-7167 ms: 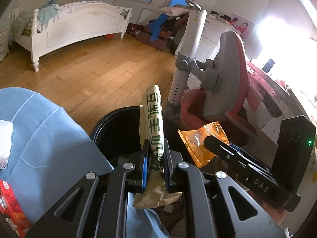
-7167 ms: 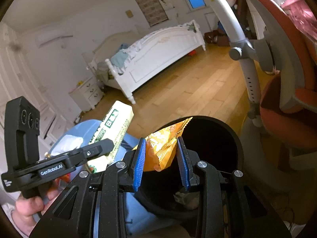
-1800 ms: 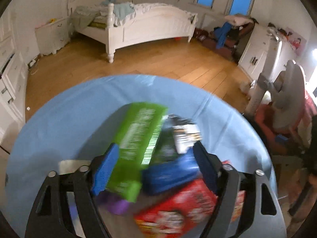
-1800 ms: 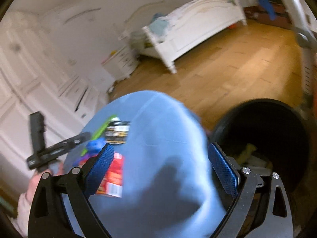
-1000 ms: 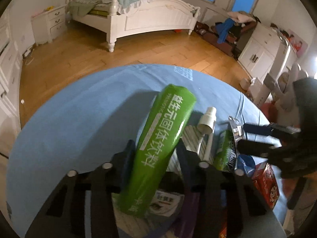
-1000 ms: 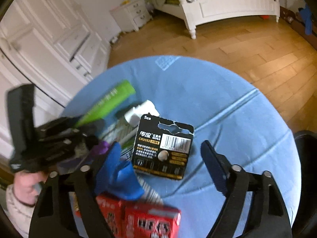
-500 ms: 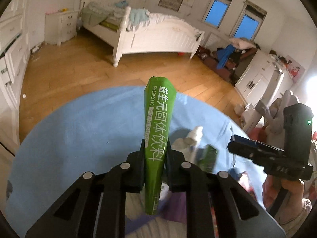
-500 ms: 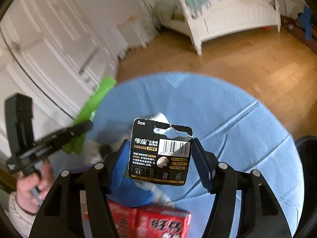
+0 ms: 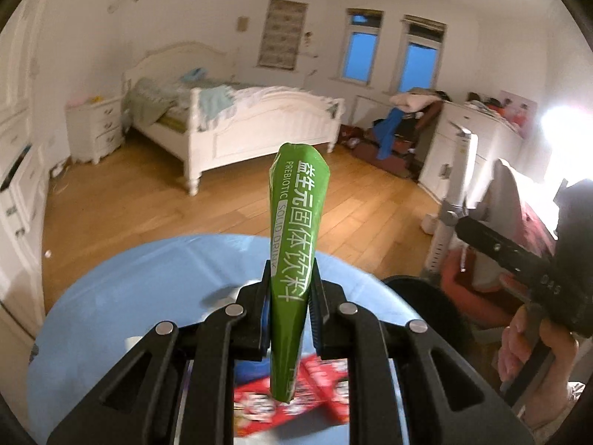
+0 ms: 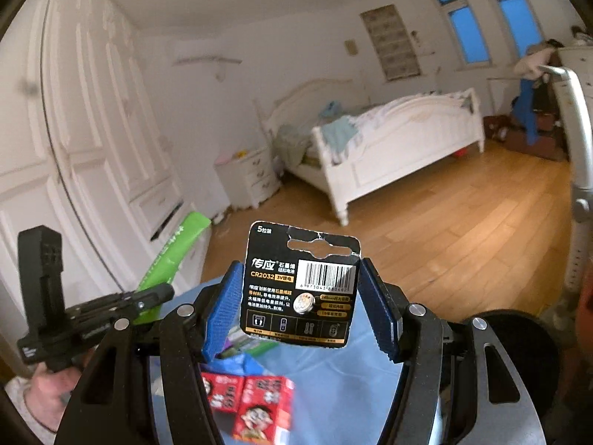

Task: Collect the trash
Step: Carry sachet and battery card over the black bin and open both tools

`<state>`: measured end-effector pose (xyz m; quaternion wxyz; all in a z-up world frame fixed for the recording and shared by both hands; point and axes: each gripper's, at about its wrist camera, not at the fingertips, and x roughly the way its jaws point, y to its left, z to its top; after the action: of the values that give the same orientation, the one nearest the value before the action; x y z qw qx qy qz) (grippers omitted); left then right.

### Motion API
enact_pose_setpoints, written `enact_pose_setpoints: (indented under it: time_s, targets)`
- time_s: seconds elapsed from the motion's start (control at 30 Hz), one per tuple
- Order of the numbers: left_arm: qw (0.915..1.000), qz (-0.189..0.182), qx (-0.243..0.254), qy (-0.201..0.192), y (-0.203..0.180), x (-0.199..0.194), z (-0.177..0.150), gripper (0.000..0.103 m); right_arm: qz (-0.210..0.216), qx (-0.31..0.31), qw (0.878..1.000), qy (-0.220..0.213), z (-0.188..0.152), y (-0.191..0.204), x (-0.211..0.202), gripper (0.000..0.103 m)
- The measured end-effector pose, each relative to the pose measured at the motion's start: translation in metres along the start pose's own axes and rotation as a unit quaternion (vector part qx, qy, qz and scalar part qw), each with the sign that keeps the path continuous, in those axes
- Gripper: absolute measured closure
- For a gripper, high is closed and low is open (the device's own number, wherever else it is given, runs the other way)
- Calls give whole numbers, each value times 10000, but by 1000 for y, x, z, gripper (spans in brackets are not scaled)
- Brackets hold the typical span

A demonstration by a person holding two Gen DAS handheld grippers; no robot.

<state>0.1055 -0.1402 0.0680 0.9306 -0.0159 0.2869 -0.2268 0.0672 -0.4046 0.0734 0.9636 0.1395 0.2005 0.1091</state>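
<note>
Clamping a green drink sachet [image 9: 294, 244], the left gripper [image 9: 288, 309] has its pads pressed on both sides of the sachet's lower half; the sachet stands upright between them, its top toward 12 o'clock and its bottom end hanging below the pads. Jaws closed in on it within the last second. Right gripper [image 10: 302, 306] grips a black battery card [image 10: 300, 285] by its two side edges, blue pads [image 10: 222, 306] touching the card left and right; the card is upright, barcode facing the camera, its jaws likewise drawn in on it. Below both grippers lies a round table with a blue cover [image 9: 122, 296]; red snack boxes [image 10: 255, 400] sit on it at 6 o'clock in the right wrist view. A black trash bin [image 10: 526, 337] stands beside the table at 4 o'clock of that view. Farther out at 12 o'clock, a white bed [image 9: 237, 122] on a wooden floor [image 9: 363, 200]
</note>
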Motion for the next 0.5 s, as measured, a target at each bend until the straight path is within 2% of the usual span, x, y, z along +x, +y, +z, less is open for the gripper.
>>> enact_pose_setpoints:
  time_s: [0.27, 0.5]
  targets:
    - [9981, -519, 333, -2, -75, 7, -3, 86, -303, 251, 9990, -191, -11, -60, -68, 40]
    - [9952, -872, 362, 252, -111, 25, -21, 86, -510, 621, 9967, -134, -30, -108, -95, 40]
